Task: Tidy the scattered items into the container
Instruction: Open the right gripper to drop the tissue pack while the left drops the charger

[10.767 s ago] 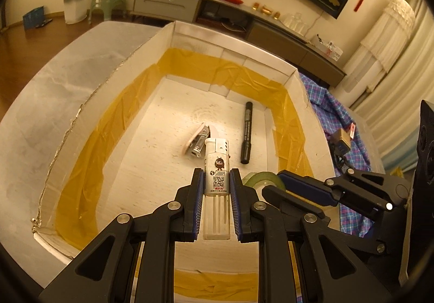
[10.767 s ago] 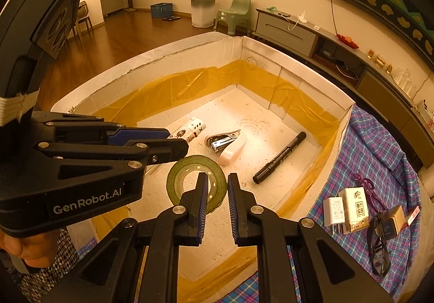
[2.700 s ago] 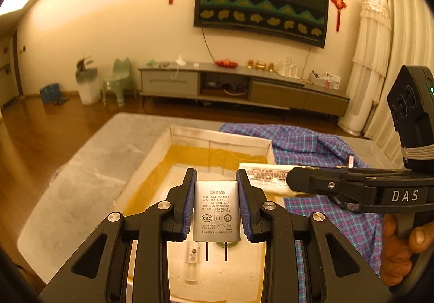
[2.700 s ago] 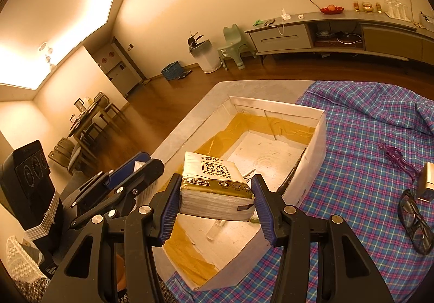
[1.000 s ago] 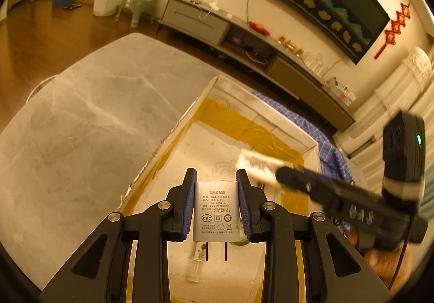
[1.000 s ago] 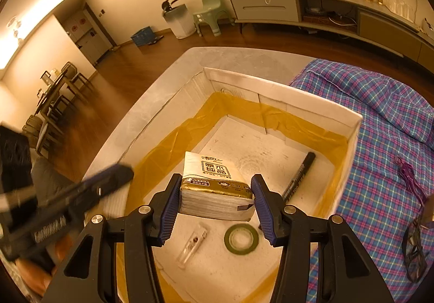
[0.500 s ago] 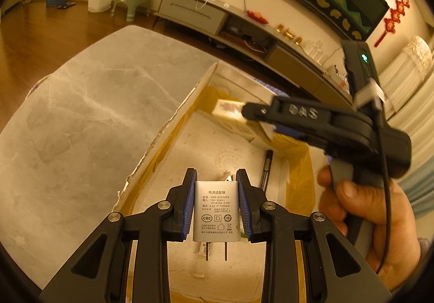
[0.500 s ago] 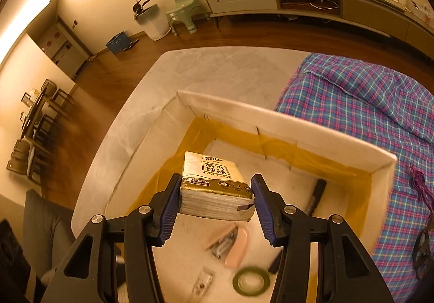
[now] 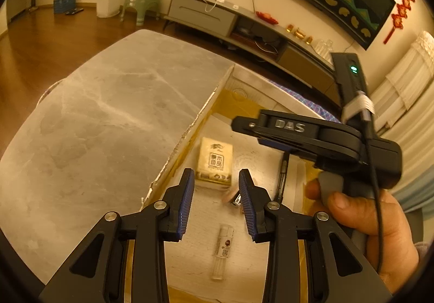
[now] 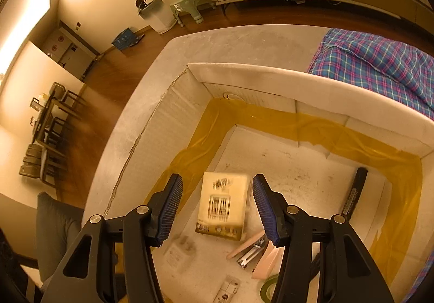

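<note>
Left wrist cam first: my left gripper (image 9: 216, 201) is hanging over the near end of the container (image 9: 190, 128), jaws opening, nothing between the pads. The tissue pack (image 9: 216, 160) is down on the container floor near the left wall, and I can also see a lighter (image 9: 223, 248), a stapler (image 9: 233, 197) and a black marker (image 9: 281, 177) lying in there. My right gripper (image 9: 251, 126) pokes in from the right with a hand (image 9: 371, 227) on its grip, parked above the box, I'd guess so whatever it lets go falls inside and not on the grey tabletop (image 9: 95, 124).

Right wrist cam: right gripper (image 10: 216, 206) is pointing down into the container (image 10: 271, 78), jaws opening, pads clear of the tissue pack (image 10: 222, 204), which looks motion-smeared below them, so I can't tell if it's landed or mid-drop. A small white charger (image 10: 177, 254), also smeared, sits by it. Stapler (image 10: 251, 251), marker (image 10: 354, 194), a green tape roll (image 10: 267, 288) and the lighter (image 10: 227, 290) are all inside too. Plaid cloth (image 10: 379, 64) covers the table beyond the far wall.
</note>
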The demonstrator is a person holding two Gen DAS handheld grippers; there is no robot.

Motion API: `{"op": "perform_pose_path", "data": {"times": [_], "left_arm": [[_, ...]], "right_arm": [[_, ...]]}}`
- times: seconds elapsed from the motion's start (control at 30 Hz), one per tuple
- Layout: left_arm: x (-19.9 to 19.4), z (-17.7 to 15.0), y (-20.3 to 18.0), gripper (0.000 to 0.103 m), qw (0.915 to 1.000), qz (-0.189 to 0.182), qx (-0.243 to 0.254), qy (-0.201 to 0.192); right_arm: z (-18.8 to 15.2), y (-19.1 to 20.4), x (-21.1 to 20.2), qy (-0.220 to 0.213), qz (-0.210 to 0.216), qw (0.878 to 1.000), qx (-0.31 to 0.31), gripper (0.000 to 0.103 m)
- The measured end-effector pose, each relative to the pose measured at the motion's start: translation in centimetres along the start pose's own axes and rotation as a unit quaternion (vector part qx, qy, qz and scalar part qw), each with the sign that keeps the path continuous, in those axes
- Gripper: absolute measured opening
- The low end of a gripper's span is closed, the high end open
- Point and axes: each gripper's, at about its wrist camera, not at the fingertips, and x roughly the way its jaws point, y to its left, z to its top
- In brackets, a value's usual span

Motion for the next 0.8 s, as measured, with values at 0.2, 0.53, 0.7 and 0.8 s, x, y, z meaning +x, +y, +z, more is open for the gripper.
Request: {"op": "perform_pose_path", "data": {"times": [0.2, 0.53, 0.7, 0.8], "left_arm": [[-0.5, -0.1, -0.1, 0.036, 1.0, 0.003, -0.001, -0.006], [-3.1, -0.4, -2.6, 0.036, 0.9975, 0.022, 0.041, -0.053], [-4.9, -0.8, -4.3, 0.036, 0.9931, 0.036, 0.072, -0.086], [-5.8, -1.0, -5.5, 0.036, 0.9894, 0.042, 0.091, -0.105]], "right_arm": [[-1.3, -0.4, -2.4, -0.001, 0.026, 1.0, 0.001, 0.056], [-6.1, 0.9, -7.0, -0.012, 0.039, 0.996, -0.081, 0.055], [-7.5, 0.6, -10.6, -0.049, 0.048, 0.992, -0.11, 0.055], [-8.2, 0.5, -12.4, -0.063, 0.051, 0.989, -0.121, 0.055]]}}
